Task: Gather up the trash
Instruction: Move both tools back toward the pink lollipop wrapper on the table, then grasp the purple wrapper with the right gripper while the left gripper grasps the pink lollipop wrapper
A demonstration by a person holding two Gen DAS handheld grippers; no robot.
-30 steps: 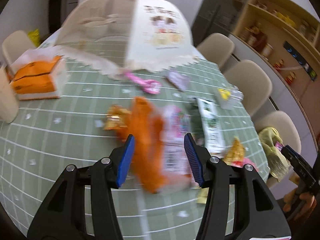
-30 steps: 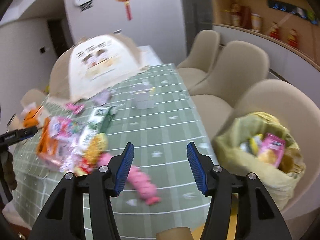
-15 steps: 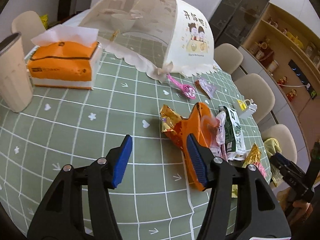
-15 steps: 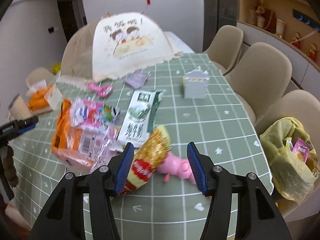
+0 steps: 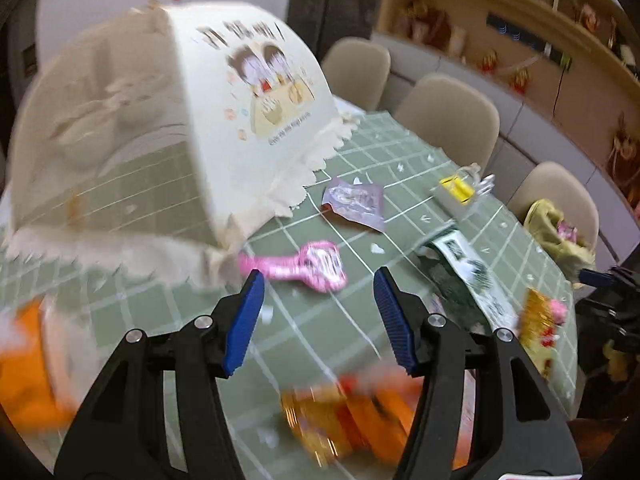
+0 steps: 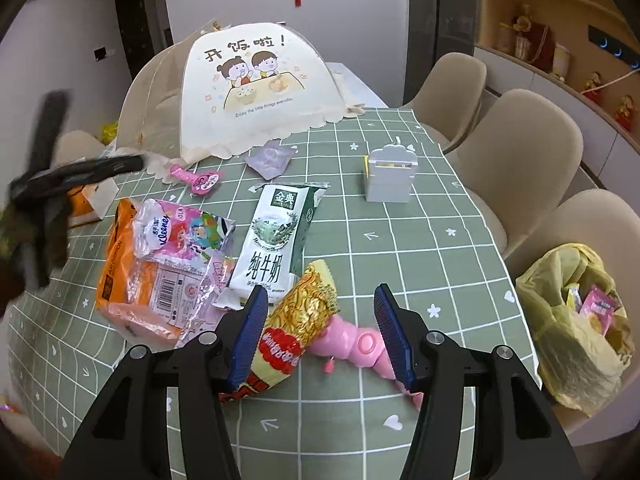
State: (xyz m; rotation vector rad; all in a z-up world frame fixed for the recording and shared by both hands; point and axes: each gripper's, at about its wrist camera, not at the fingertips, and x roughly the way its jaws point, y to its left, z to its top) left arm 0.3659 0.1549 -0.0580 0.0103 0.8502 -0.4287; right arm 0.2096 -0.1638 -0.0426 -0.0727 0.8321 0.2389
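My right gripper (image 6: 320, 336) is open over a gold and red snack wrapper (image 6: 296, 332) and a pink toy-like piece (image 6: 356, 344) near the table's front edge. Beside them lie a white milk carton (image 6: 276, 236), a pink tissue pack (image 6: 180, 232) and an orange packet (image 6: 120, 276). A yellow trash bag (image 6: 576, 320) hangs off the table at right. My left gripper (image 5: 318, 316) is open and empty, above a pink wrapper (image 5: 304, 266); a purple wrapper (image 5: 356, 200) lies beyond. The left gripper shows blurred in the right wrist view (image 6: 44, 192).
A domed food cover (image 6: 256, 88) stands at the back of the green checked tablecloth (image 6: 400, 248). A small grey box (image 6: 390, 176) stands at right. Beige chairs (image 6: 520, 160) line the right side. An orange tissue box (image 5: 24, 364) is at left, blurred.
My left gripper swung from the orange packet toward the pink wrapper by the food cover. My right gripper moved from near the bag in over the gold snack wrapper. Both stay open.
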